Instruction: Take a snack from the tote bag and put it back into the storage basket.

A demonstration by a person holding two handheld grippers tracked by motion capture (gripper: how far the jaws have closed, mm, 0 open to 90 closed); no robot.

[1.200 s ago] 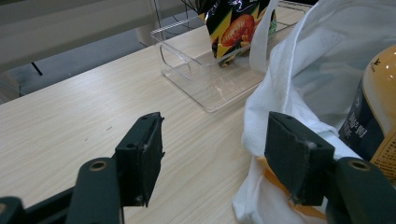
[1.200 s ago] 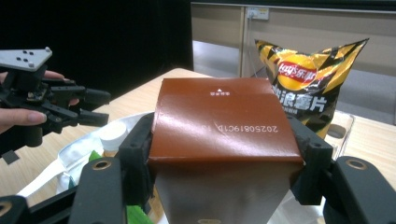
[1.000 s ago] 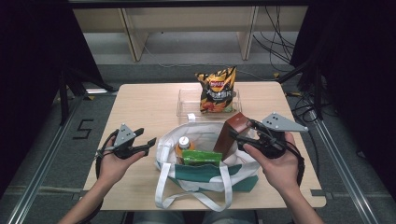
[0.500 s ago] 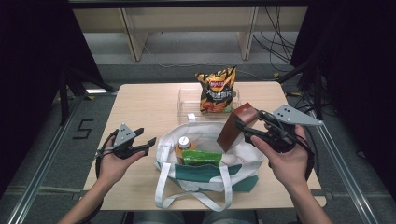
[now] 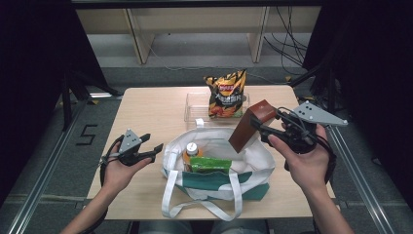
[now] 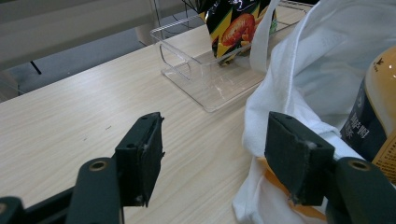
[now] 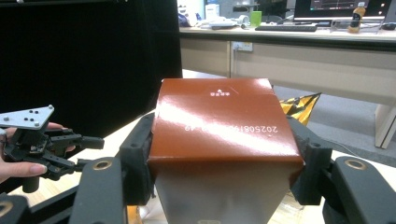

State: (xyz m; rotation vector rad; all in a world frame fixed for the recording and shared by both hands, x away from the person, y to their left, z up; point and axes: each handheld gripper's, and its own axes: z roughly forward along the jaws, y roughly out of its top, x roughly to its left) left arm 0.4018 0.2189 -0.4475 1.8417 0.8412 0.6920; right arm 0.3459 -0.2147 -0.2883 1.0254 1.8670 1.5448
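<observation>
The white tote bag (image 5: 214,170) sits open at the near middle of the counter (image 5: 146,112), its mouth gaping so the things inside can be reached, and the brown box (image 5: 251,124) hangs tilted just above its right rim, clamped across its width by the right claw (image 5: 263,127), apparently on its way between the bag and the clear tray (image 5: 195,105) with the snack packet (image 5: 225,92) at the far side. The left claw (image 5: 148,150) waits with jaws apart and empty beside the bag's left edge. The pale wooden counter stands among dark curtains, with a desk beyond.
</observation>
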